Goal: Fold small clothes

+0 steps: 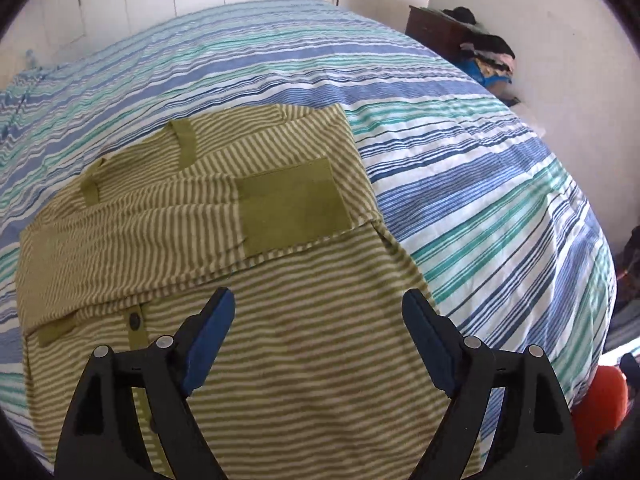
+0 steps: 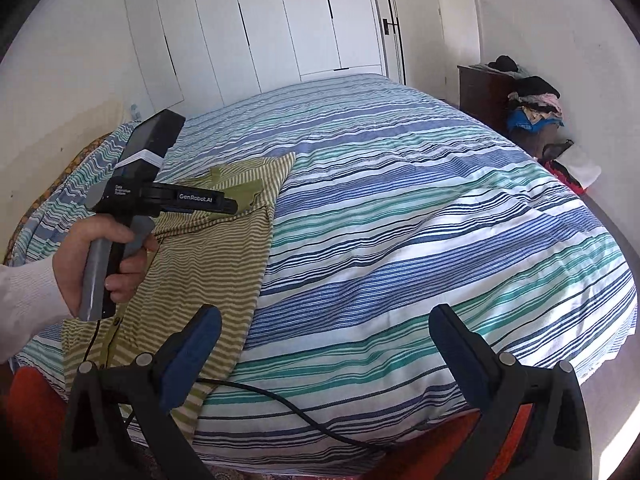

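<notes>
A small olive-and-cream striped shirt [image 1: 280, 352] lies on the striped bedspread [image 1: 460, 168], its upper part folded over so that a plain olive pocket patch [image 1: 292, 208] faces up. My left gripper [image 1: 318, 308] hovers over the shirt's lower half, its jaws wide apart with nothing between them. In the right wrist view the same shirt [image 2: 216, 248] lies at the left of the bed. A hand [image 2: 92, 264] holds the left gripper's grey handle above it. My right gripper [image 2: 324, 328] stands open over the bed's near edge, beside the shirt's right hem, holding nothing.
The bed [image 2: 420, 208] is covered in blue, teal and white stripes. A dark wooden dresser [image 2: 480, 92] with a heap of clothes [image 2: 532, 108] stands at the far right. White wardrobe doors [image 2: 260, 28] line the back wall. A black cable [image 2: 280, 404] trails over the bed's near edge.
</notes>
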The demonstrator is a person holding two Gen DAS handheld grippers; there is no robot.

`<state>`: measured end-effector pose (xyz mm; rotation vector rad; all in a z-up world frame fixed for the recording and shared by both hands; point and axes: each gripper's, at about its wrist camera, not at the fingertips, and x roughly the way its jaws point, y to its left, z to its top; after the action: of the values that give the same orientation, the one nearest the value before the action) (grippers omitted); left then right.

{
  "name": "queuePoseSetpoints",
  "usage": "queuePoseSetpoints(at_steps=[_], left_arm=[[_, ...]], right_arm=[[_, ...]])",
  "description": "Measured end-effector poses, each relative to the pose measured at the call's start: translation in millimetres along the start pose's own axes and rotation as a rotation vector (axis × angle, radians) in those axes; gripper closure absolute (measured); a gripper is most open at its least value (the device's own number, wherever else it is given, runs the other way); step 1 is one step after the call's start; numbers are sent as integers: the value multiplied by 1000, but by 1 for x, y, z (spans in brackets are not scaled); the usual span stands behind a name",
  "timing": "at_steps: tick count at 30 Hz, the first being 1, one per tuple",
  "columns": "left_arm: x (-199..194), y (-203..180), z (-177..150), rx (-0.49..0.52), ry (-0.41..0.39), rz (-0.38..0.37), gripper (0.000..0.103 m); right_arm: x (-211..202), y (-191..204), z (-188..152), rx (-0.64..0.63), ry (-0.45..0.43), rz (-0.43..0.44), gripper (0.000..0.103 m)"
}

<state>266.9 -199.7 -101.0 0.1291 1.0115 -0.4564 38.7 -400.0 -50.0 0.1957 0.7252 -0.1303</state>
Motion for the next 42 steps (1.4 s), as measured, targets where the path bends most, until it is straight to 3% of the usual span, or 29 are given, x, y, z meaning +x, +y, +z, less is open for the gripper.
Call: queuePoseSetpoints(at_steps=[3, 6, 9, 11, 14, 17, 20, 22, 24, 27, 32, 37, 39, 42], left_arm=[[-35, 53, -45, -103, -18, 6, 10], [-49, 86, -108, -140, 32, 76, 10], [-44, 92, -168, -91, 115, 114, 10], [-51, 79, -202, -30, 115, 92, 10], [-72, 59, -241, 74, 90, 98, 8], [-89, 59, -256, 64, 74, 50, 8], [-115, 76, -249, -19, -7, 34, 8], [-128, 92, -238, -99, -69, 41, 8], [-141, 112, -236, -184, -124, 57, 8], [-146, 135, -238, -277, -160, 123, 8], [-150, 161, -257, -375, -157, 256, 8], [-151, 181, -264, -449, -161, 315, 8], [-147, 184, -266, -457, -153, 338, 8], [-141, 188, -266, -471, -139, 351, 8]], right_arm=[[1, -7, 0, 33, 1, 6, 1], [1, -8, 0, 52, -1, 6, 1], [-5, -13, 6, 70, -18, 15, 1], [-22, -22, 17, 83, -56, 0, 1], [-66, -38, 47, 30, -159, -124, 1], [-128, -45, 88, -71, -305, -267, 1], [-186, -35, 120, -173, -456, -394, 0], [-211, -22, 131, -218, -528, -416, 0], [-217, -8, 134, -244, -552, -386, 0], [-189, 15, 120, -254, -461, -258, 0], [-87, 49, 50, -202, -184, -63, 0], [-14, 71, -30, -184, 23, -10, 0], [2, 80, -41, -237, 100, -18, 1], [3, 85, -44, -281, 78, -4, 0]])
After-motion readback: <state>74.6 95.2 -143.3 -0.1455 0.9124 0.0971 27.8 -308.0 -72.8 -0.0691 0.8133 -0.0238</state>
